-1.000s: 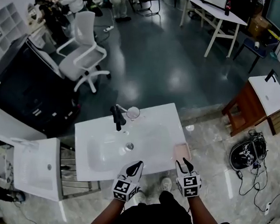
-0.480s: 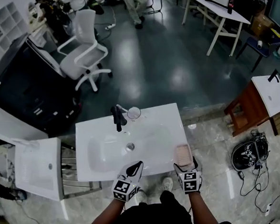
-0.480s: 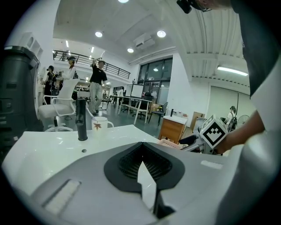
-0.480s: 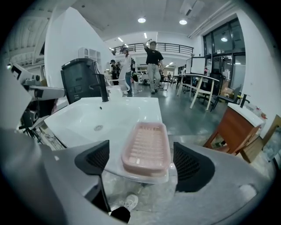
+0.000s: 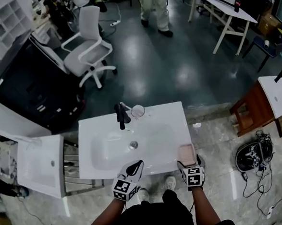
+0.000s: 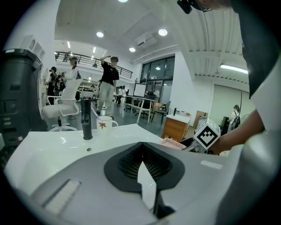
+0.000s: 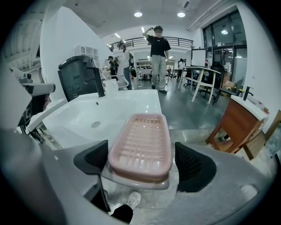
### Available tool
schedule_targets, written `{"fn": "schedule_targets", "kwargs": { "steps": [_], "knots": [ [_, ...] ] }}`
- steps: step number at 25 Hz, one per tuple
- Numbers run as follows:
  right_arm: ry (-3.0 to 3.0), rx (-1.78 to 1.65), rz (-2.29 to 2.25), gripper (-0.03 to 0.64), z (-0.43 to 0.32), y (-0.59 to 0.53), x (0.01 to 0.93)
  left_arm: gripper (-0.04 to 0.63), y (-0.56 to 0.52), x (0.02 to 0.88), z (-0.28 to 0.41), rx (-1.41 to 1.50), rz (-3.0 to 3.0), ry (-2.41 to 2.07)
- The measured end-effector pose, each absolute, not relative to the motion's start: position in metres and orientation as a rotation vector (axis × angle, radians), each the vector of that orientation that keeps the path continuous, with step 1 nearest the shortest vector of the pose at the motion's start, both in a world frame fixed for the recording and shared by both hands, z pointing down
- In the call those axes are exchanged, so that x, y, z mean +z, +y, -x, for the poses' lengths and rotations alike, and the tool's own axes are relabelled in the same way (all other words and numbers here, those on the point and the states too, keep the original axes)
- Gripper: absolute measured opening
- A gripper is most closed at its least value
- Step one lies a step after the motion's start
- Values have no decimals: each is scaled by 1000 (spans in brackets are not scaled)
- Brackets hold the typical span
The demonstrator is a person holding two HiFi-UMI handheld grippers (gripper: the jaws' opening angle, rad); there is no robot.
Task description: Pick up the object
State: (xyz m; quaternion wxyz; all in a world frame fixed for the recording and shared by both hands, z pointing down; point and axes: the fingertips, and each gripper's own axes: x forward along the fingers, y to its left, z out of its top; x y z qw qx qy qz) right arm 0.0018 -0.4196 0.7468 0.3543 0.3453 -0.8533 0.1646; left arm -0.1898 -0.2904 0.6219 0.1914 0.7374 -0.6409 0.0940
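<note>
The pink soap dish [image 7: 140, 143] lies at the near right corner of the white worktop [image 5: 169, 121], its long side running along the right edge and its near end at the near edge. Its slotted top is empty. In the head view its near end is partly covered by the right gripper [image 5: 189, 161].

That gripper is level with the dish, its jaws spread wide with one black pad on each side. They are not closed on it. A clear gap shows between the dish and the pad on the worktop's outer side. On the basin side the pad sits right against the rim, and whether it touches cannot be told.

The left gripper [image 6: 142, 165] hovers over the middle of the near edge. Its jaws are pressed together with nothing between them. From its own view the dish is only a pink sliver past the gripper's body.

The basin [image 5: 114, 148] fills the left and middle of the worktop, with a round drain [image 5: 133, 144] at its centre. A black tap [image 5: 120, 115] stands at the far edge, and a white mug [image 5: 137, 111] sits just to its right. The mug bears a small reddish mark, too small to read. Something thin rises from the mug, but it is hard to make out.
</note>
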Motion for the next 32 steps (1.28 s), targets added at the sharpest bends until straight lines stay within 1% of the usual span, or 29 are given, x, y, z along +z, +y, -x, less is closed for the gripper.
{"fn": "schedule_targets", "kwargs": {
  "steps": [3, 10, 15, 23, 32],
  "knots": [
    [-2211, 432, -878, 437, 1, -417, 747, 18, -288, 623, 190, 272, -2061, -1803],
    [-2203, 406, -890, 431, -2, -419, 744, 19, -287, 615, 187, 270, -2069, -1811],
    [-2235, 393, -923, 431, -1, -420, 726, 18, -282, 616, 191, 263, -2070, -1814],
    [-2358, 352, -982, 431, 14, -429, 667, 18, -283, 609, 189, 232, -2090, -1826],
    [-2558, 245, -1019, 431, 43, -434, 579, 18, -281, 598, 195, 182, -2096, -1859]
  ]
}}
